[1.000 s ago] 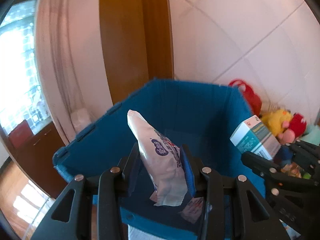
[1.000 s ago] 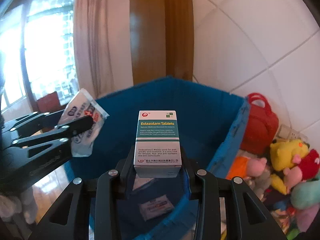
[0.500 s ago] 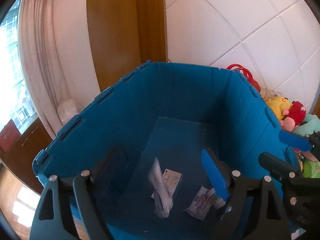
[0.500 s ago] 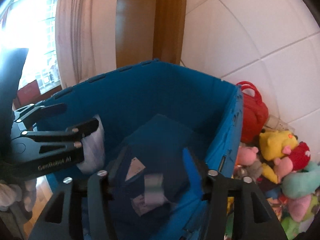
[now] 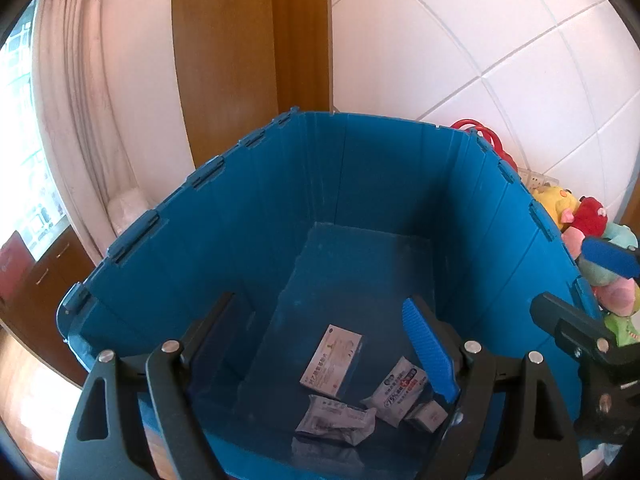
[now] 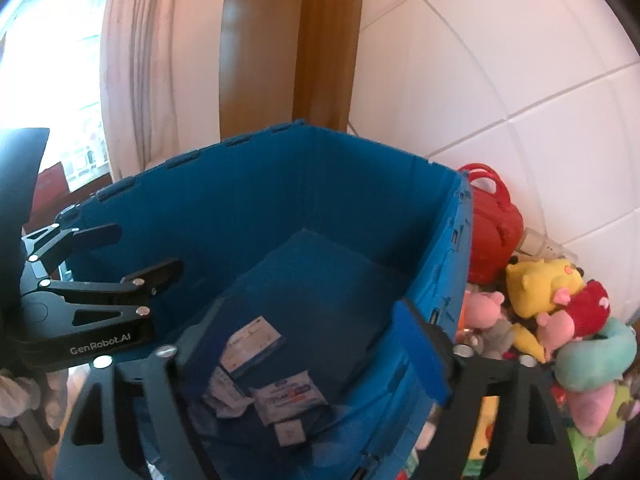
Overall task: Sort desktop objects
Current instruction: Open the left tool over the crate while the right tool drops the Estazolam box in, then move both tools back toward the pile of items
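Both sets of fingers are spread wide and hold nothing: your left gripper [image 5: 320, 344] and right gripper [image 6: 308, 340] hang over the near rim of the blue bin [image 5: 360, 168]. On the bin floor, below and between the fingers, lie a medicine box [image 5: 331, 360], two soft packets [image 5: 336, 420] [image 5: 398, 392] and a small box [image 5: 428, 416]. Neither hand is clearly nearer.

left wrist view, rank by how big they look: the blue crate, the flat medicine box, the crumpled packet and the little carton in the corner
1. blue crate
2. flat medicine box and crumpled packet: they look alike, and the packet lies nearer the camera, so unranked
3. little carton, partly hidden behind the left tongs' finger
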Demonstrator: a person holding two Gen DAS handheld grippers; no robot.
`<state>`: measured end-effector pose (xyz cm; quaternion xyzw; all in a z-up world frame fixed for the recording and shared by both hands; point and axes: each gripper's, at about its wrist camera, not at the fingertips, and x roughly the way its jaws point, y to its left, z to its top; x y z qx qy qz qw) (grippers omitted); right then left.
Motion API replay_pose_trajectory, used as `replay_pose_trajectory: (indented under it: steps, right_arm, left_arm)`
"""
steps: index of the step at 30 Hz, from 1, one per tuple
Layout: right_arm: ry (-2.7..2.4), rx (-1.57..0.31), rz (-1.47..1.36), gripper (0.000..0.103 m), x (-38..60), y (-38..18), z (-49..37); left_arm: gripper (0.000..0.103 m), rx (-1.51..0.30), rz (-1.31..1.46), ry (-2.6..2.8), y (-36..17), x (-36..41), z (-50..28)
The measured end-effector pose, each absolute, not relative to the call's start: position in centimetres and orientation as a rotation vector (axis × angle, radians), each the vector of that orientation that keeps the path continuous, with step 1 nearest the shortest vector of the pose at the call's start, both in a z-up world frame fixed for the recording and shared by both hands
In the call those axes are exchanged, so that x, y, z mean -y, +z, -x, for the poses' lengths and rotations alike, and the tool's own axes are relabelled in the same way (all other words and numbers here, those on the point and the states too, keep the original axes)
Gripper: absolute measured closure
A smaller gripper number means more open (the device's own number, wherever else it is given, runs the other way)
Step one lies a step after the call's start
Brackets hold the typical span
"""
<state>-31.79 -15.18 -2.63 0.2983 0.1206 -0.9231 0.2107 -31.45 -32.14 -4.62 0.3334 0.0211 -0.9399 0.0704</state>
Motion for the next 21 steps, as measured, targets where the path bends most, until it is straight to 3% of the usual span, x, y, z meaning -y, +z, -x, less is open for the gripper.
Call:
replay_pose_trajectory:
  steps: [4, 21]
  right_arm:
    - [-2.583, -0.321, -0.816, 0.000, 15.0, -2.4, 31.5]
    - [-2.703, -0.212, -0.726, 0.000, 9.5, -0.3, 27.3]
  left_arm:
    - [0.020, -0.070, -0.999, -2.835, -4.5, 32.1, 30.9]
    - [0.018, -0.056, -0.913, -2.903, -2.4, 27.6, 26.9]
